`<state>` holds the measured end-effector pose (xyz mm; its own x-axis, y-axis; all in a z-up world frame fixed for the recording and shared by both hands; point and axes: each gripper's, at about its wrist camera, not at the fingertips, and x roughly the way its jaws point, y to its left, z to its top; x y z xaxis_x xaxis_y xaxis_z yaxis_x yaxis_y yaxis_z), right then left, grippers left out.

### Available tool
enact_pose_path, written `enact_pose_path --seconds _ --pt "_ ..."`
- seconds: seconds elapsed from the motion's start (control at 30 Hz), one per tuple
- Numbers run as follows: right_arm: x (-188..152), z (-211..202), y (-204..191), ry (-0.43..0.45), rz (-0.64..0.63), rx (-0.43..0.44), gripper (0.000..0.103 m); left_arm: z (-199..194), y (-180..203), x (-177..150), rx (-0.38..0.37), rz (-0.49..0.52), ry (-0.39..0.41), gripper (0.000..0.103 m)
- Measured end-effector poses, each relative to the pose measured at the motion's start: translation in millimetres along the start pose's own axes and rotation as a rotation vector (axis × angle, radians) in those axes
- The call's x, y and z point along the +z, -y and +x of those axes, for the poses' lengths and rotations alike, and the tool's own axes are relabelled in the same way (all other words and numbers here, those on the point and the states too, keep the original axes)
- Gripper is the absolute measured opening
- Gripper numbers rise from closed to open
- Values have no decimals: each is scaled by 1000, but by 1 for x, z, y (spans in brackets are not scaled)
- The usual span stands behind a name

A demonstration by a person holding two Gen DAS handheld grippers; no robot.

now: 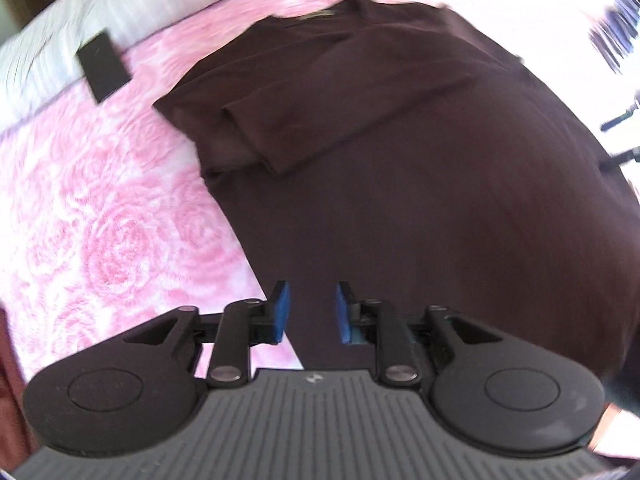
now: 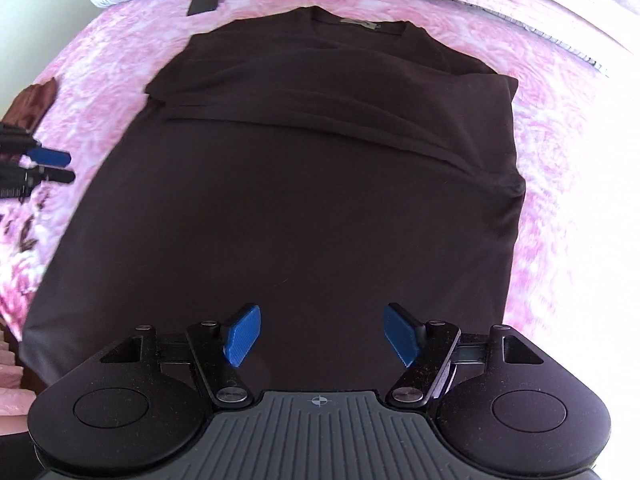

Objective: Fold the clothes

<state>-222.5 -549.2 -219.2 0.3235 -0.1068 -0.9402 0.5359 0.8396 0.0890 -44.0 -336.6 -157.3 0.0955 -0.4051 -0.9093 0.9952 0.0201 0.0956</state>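
A dark maroon knit long-sleeved top [image 2: 280,184] lies flat on a pink rose-patterned bedspread [image 2: 560,168], neckline and label away from the cameras, both sleeves folded in across the chest. It looks soft and limp, light enough to lift by a pinch, likely to sag and crease if raised from one point only; the hem corners nearest the cameras seem the best places to take hold for the next fold up towards the collar.

The left gripper [image 1: 310,310] hangs over the top's left edge, its blue pads a narrow gap apart with nothing between them. The right gripper [image 2: 322,334] stands wide apart above the lower body, also empty.

A flat black rectangular object [image 1: 105,65] rests near the white bedding [image 1: 60,20]. No containers are in view
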Motion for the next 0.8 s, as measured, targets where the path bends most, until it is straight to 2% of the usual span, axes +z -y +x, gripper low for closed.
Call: enact_pose_path --seconds 0.2,0.4,0.53,0.73,0.8 --pt "-40 -8 -11 -38 -68 5 72 -26 61 -61 -10 156 -6 27" --pt "-89 -9 -17 -31 -241 41 72 -49 145 -121 -3 439 -38 40" --pt "-127 -10 -16 16 -374 49 72 -49 184 -150 75 615 -41 44" --pt "-185 -15 -20 105 -506 26 72 -29 205 -180 171 755 -27 47" --pt "-201 -15 -23 144 -543 5 72 -20 200 -189 203 777 7 49"
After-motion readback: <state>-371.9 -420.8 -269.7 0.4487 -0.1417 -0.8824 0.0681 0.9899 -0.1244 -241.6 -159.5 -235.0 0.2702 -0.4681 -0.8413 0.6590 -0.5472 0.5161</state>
